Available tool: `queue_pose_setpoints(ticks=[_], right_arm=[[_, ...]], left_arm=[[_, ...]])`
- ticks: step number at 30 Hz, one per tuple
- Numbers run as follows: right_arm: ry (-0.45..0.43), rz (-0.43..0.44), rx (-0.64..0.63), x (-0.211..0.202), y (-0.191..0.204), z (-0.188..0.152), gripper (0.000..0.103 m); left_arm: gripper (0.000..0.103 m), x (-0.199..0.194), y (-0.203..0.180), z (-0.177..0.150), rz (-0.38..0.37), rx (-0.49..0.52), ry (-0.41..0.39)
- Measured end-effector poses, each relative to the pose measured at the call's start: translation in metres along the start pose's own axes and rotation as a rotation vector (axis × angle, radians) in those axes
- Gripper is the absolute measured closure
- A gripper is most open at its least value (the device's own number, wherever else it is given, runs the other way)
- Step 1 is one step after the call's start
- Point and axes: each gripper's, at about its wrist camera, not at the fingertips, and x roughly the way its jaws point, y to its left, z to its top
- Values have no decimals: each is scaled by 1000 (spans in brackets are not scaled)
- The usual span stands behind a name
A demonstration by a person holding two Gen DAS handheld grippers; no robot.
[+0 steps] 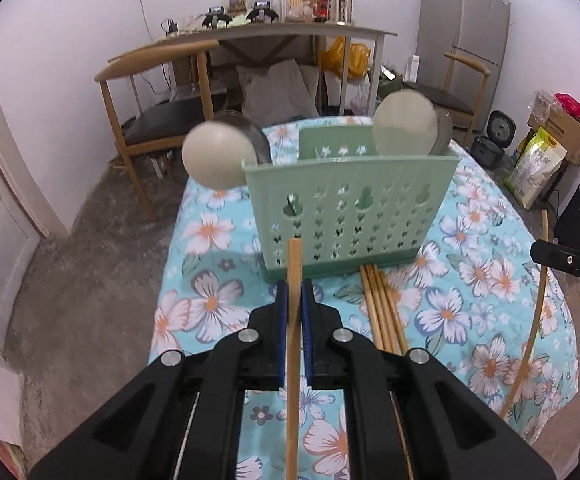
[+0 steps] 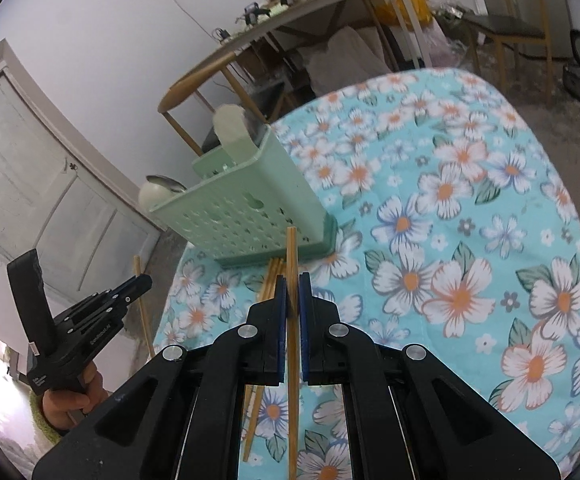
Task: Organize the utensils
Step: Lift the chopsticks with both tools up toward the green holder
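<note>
- Left tongs [image 1: 294, 300] clamping one chopstick [image 1: 294, 264], right tongs [image 2: 293, 294] clamping another chopstick [image 2: 291, 248].
- Risking pivoting, snagging holder [image 1: 350, 204] rim ahead, tipping it.

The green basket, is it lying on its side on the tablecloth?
No, the green basket stands upright on the floral tablecloth, open top upward, with two ladles inside.
</note>
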Motion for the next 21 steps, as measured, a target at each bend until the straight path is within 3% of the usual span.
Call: queue_pose_setpoints(ticks=[21], right_arm=[[-89,-5,-67,-29,15,6,99]], left_arm=[[97,-31,-13,13,53,36,-86]])
